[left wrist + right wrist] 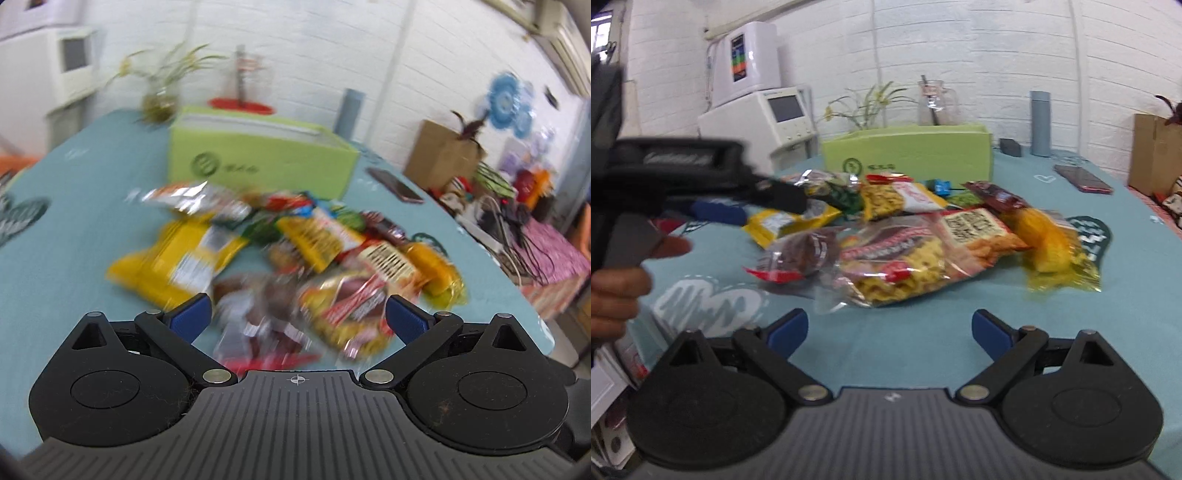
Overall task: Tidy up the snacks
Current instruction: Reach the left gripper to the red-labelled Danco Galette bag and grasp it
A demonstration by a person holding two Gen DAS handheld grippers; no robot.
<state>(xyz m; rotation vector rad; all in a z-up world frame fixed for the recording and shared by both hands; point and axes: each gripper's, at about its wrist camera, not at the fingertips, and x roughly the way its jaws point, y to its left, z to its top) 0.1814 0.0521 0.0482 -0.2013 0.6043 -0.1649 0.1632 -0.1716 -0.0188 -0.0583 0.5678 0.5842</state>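
Evidently sorting not begun: left gripper (298,314) and right gripper (889,330) are held wide open, empty, before snack pile (905,236); next, one packet is to be gripped for green box (908,151).

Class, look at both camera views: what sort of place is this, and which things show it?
Probably a lived-in room of a home or small office, not a shop. Snack packets lie heaped on a table with a teal cloth, by a potted plant, a phone and a white countertop appliance against a white brick wall.
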